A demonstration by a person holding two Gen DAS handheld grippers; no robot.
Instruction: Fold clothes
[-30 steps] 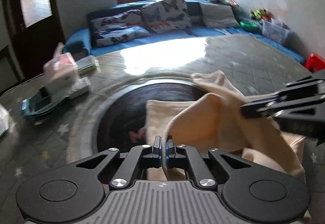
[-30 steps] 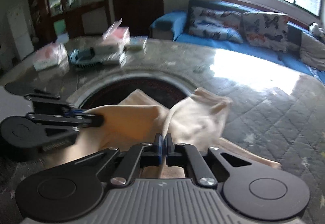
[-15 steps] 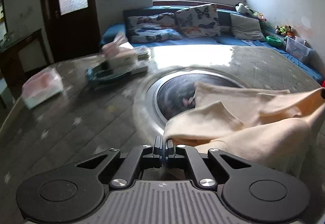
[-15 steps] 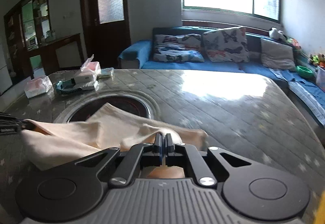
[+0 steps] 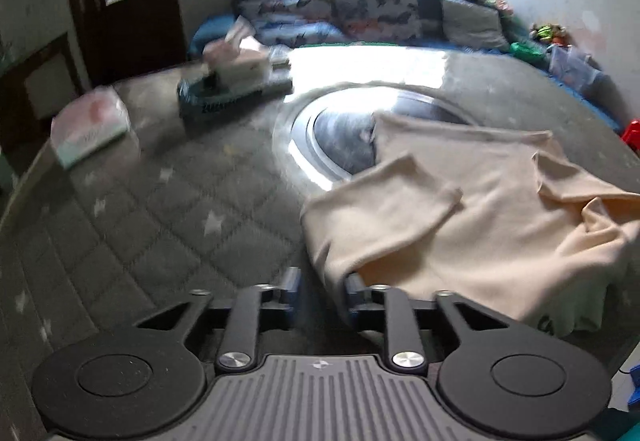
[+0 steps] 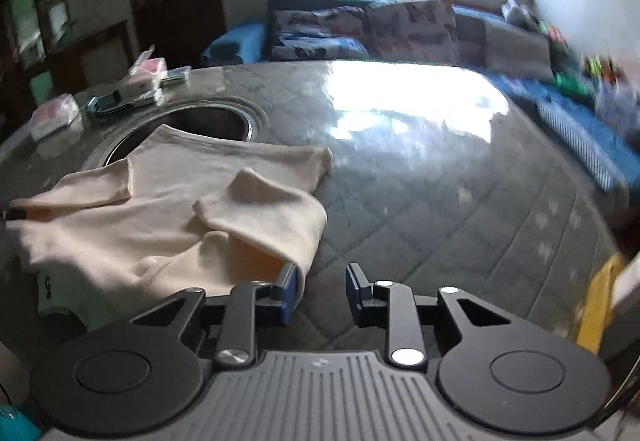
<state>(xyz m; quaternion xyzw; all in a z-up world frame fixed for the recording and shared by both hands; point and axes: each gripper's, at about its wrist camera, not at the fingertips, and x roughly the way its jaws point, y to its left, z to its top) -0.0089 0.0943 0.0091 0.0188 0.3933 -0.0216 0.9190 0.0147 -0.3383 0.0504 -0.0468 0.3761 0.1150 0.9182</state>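
Cream shirt (image 5: 480, 209) is lying across the counter (image 5: 160, 201), at one o'clock of the open left claw (image 5: 320, 291) and ten o'clock of the open right claw (image 6: 322, 291).

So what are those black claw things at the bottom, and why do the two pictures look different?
Those are two grabbing tools, one in each of a person's hands, each carrying a camera, so each picture looks forward from one tool. The left gripper and the right gripper are both open and hold nothing. Between them a cream shirt lies on the round grey table, partly over a dark round hole. Tissue packs sit at the table's far edge.
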